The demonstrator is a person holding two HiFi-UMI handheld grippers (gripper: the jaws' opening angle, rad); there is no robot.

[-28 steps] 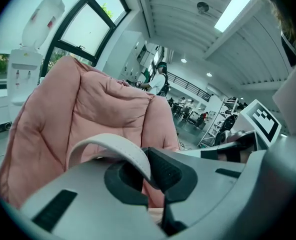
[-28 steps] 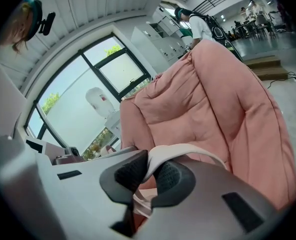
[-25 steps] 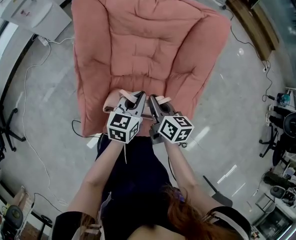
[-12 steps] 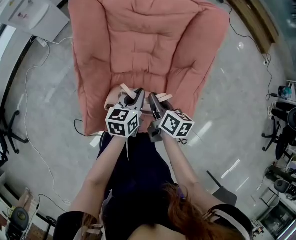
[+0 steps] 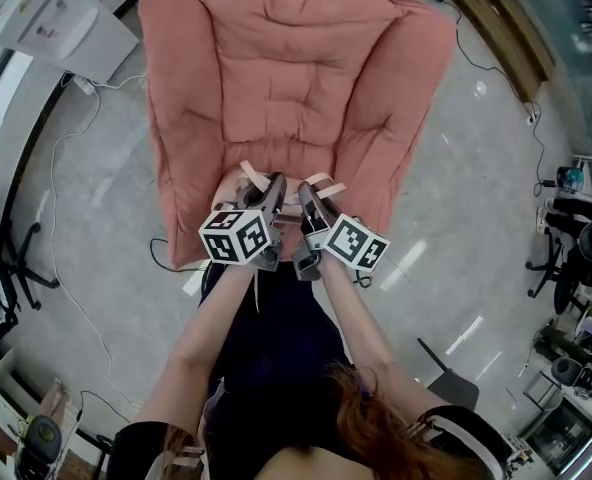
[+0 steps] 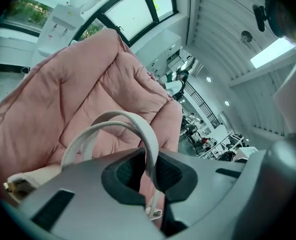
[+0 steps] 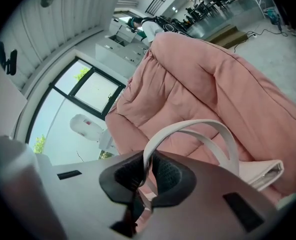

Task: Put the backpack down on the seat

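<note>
Both arms (image 5: 208, 323) reach forward side by side, tilted slightly down over the front edge of the pink armchair (image 5: 286, 78). The left gripper (image 5: 273, 186) is clenched on one pale strap (image 6: 147, 134), and the right gripper (image 5: 305, 194) on the other. The backpack (image 5: 228, 190) lies just under and ahead of the jaws; contact with the seat is unclear.

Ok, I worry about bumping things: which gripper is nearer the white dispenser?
Left. Both sit side by side at the seat's front, far from the dispenser; the left gripper is on its side, the right gripper just beyond.
</note>
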